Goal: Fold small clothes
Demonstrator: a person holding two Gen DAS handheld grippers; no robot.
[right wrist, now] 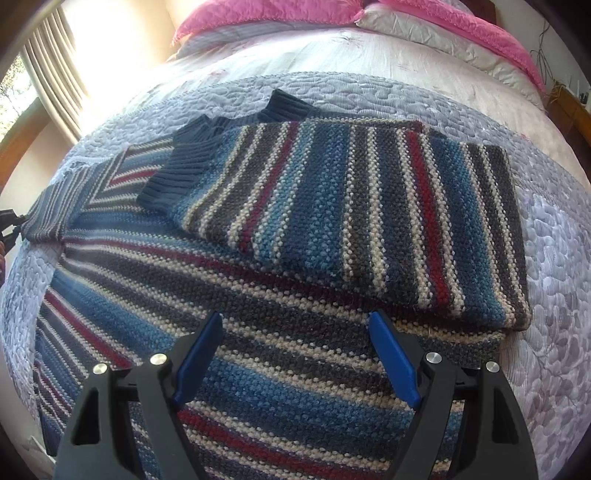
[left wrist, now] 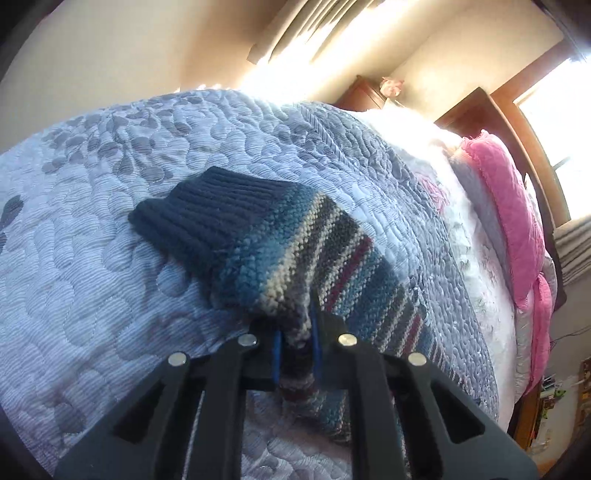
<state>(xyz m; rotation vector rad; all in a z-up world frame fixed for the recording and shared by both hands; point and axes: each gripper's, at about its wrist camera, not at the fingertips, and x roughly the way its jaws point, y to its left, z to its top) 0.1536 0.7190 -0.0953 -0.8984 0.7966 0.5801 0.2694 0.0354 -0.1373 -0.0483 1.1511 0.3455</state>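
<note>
Quilted bed (right wrist: 554,258) bears striped sweater (right wrist: 258,295); left gripper (left wrist: 295,347) pinches its sleeve, right gripper (right wrist: 295,354) wide.

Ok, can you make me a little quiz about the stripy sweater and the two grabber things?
1. True or false: the left gripper is pinching part of the striped knit sweater.
2. Which colour are the pillows at the head of the bed? A green, B pink, C yellow.
3. Fill in: the right gripper hovers over the sweater with its jaws ____.

Key
1. True: its blue pads are closed on a sleeve.
2. B, pink.
3. Open, holding nothing. One sleeve is already folded across the body, which lies on a quilted bedspread.
</note>
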